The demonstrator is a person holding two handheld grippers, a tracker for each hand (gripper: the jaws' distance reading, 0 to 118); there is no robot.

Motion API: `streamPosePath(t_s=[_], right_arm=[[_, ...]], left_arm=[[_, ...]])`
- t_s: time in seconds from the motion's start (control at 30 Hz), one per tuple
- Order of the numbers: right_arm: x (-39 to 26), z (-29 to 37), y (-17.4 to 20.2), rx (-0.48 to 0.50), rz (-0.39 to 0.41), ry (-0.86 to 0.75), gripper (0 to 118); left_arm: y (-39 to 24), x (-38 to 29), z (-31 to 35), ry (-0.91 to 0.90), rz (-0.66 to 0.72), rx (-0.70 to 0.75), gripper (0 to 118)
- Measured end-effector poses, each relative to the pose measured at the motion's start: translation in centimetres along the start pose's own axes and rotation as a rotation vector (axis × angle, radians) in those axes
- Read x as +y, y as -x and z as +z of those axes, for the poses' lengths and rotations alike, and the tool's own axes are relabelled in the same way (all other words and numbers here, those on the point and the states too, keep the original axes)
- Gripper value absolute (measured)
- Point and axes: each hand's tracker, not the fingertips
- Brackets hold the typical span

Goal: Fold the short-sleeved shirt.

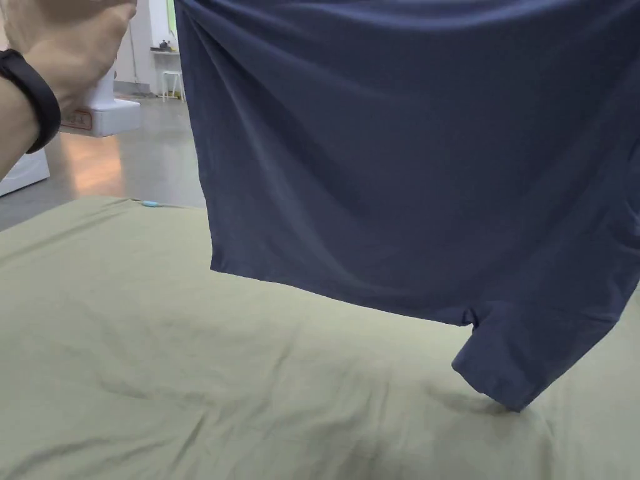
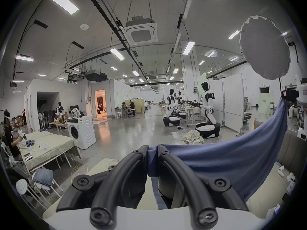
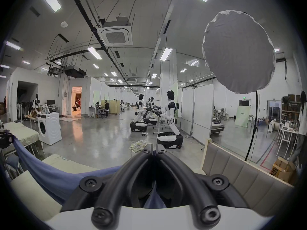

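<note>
shirt: dark navy short-sleeved cotton shirt (image 1: 400, 175) hung in air, sleeve tip touching olive cloth-covered bench (image 1: 125, 350);
L claw (image 2: 152, 148): clenched on shirt edge;
R claw (image 3: 154, 148): clenched on shirt fabric

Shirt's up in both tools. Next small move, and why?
Probably lower both tools together to lay the shirt flat on the green sheet. The left tool and right tool each pinch its top edge, and a bottom corner already touches the sheet.

Hanging shirt (image 1: 406, 162) screens the open bed cover (image 1: 125, 350) beneath.
</note>
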Motion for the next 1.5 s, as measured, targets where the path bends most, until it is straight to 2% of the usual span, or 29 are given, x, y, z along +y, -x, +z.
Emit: streamPosePath(t_s=[0.2,0.37,0.47,0.73,0.8,0.9,0.93,1.0,1.03,1.07,1.13,1.2,1.23,1.3,1.33,1.37,1.43,1.5], right_arm=[[-5.3,-0.3,-0.2,0.013,-0.03,0.084,2],[-8.6,2.3,-0.8,0.047,-0.006,0.12,2],[-9.8,5.8,-1.1,0.058,0.025,0.134,2],[-15.1,15.8,-3.1,0.13,0.0,0.183,2],[-17.4,18.7,-3.2,0.155,0.037,0.202,2],[-21.5,23.3,-3.9,0.184,0.011,0.22,2],[-23.1,24.6,-4.2,0.191,-0.017,0.23,2],[-27.2,28.1,-5.0,0.233,-0.119,0.278,2],[-29.1,29.7,-5.3,0.223,-0.163,0.277,2],[-31.1,31.3,-5.3,0.215,-0.177,0.296,2],[-35.0,35.3,-4.9,0.218,-0.224,0.333,2],[-38.4,38.6,-4.3,0.164,-0.246,0.398,2],[-39.9,39.8,-4.1,0.186,-0.22,0.454,2],[-43.2,42.0,-3.7,0.116,-0.232,0.526,2],[-44.5,42.5,-3.7,0.146,-0.225,0.594,2],[-45.7,42.9,-3.7,0.123,-0.195,0.637,2],[-47.7,43.4,-3.8,0.101,-0.169,0.679,2],[-49.1,43.2,-4.3,0.061,-0.184,0.725,3]], left_arm=[[-0.7,-5.3,-1.8,0.089,0.055,-0.052,11],[-0.5,-9.0,-0.6,0.146,0.089,-0.108,11],[-0.5,-10.4,1.9,0.162,0.056,-0.105,11],[0.6,-16.4,11.1,0.207,0.091,-0.203,11],[0.6,-18.6,14.1,0.208,0.08,-0.22,11],[1.1,-22.3,18.4,0.229,0.106,-0.287,11],[1.2,-23.5,19.8,0.244,0.104,-0.29,11],[1.8,-27.1,22.7,0.295,0.181,-0.397,11],[1.9,-28.6,23.8,0.329,0.19,-0.411,11],[2.0,-30.3,25.3,0.348,0.214,-0.372,11],[2.5,-33.4,28.2,0.402,0.24,-0.409,11],[2.5,-35.8,30.8,0.436,0.208,-0.355,11],[2.8,-36.9,31.8,0.467,0.217,-0.366,11],[3.5,-39.2,33.6,0.52,0.264,-0.324,11],[3.8,-40.2,33.9,0.545,0.269,-0.317,11],[4.1,-41.4,34.5,0.557,0.268,-0.292,11],[4.5,-43.1,35.1,0.608,0.287,-0.268,11],[4.8,-44.1,35.4,0.604,0.323,-0.274,11]])
